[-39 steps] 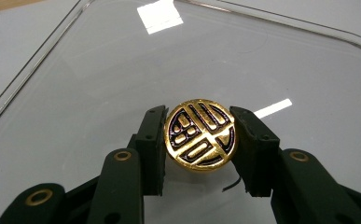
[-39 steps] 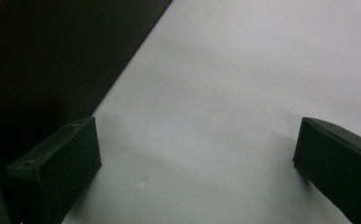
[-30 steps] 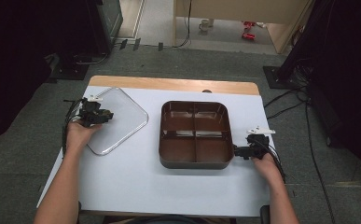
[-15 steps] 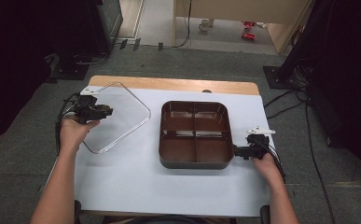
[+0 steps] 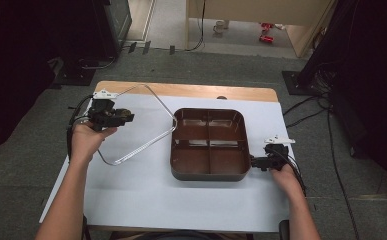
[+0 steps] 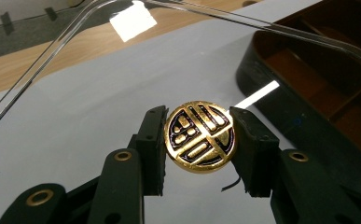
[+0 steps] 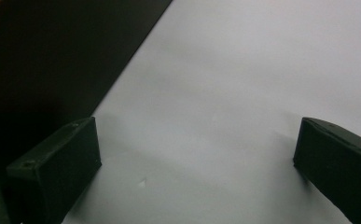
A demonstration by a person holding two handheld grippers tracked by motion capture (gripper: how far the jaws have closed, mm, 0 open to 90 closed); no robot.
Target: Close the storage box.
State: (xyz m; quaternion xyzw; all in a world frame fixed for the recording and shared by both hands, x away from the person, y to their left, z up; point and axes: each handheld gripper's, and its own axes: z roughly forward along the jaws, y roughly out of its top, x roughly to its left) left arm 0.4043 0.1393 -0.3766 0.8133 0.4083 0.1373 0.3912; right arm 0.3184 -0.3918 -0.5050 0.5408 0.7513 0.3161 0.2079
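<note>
A clear square lid [image 5: 140, 145] with a round gold-and-black knob [image 6: 200, 136] hangs tilted above the left of the table. My left gripper [image 5: 123, 117] is shut on that knob, one jaw on each side of the knob [image 6: 200, 140]. The lid's right corner reaches close to the brown four-compartment tray [image 5: 208, 173] at the table's middle. My right gripper [image 5: 255, 162] rests low beside the tray's right front corner. Its jaws [image 7: 197, 135] stand wide open over bare white tabletop, with the tray's dark wall [image 7: 52, 60] just to one side.
The white table cover [image 5: 146, 200] has free room in front of the tray and to its left. A wooden strip [image 5: 201, 91] runs along the far edge. Cables [image 5: 306, 107] and dark equipment stands lie on the floor around the table.
The left gripper has lifted the lid off the table and tilted it, rising and drifting toward the far edge. The right gripper has stayed in place.
</note>
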